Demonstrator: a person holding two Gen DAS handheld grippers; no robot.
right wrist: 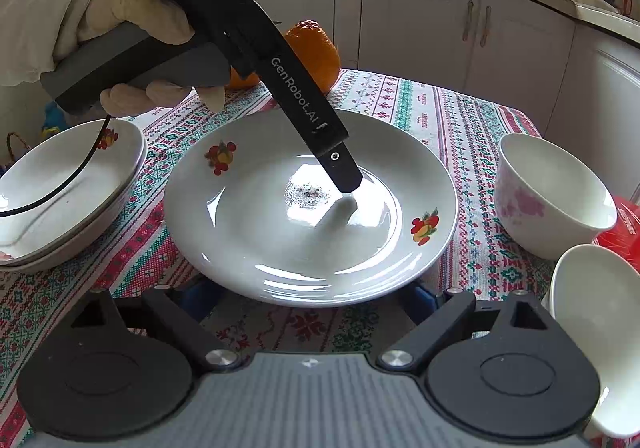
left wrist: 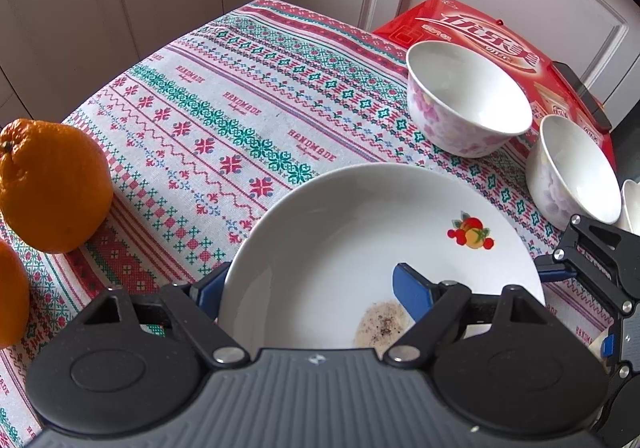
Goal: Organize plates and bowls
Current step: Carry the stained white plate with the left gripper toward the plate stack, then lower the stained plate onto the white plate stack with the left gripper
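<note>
A white deep plate (left wrist: 360, 232) (right wrist: 280, 244) with fruit decals and a smear of crumbs lies on the patterned cloth. My left gripper (left wrist: 310, 286) straddles its near rim, with one blue pad outside the rim and the other pressed on the inner surface. The right wrist view shows that inner finger (right wrist: 340, 167) touching the plate's well. My right gripper (right wrist: 308, 298) is open, and its pads are partly hidden under the plate's near edge. Two floral bowls (left wrist: 464, 99) (left wrist: 572, 167) stand beside the plate. Two more plates lie stacked (right wrist: 72, 183) at the left.
Two oranges (left wrist: 52, 183) (left wrist: 12, 288) sit on the cloth's edge. A red box (left wrist: 480, 27) with a dark phone (left wrist: 584, 95) on it lies behind the bowls. A gloved hand (right wrist: 100, 15) holds the left gripper, and a cable hangs over the stacked plates. Cabinets surround the table.
</note>
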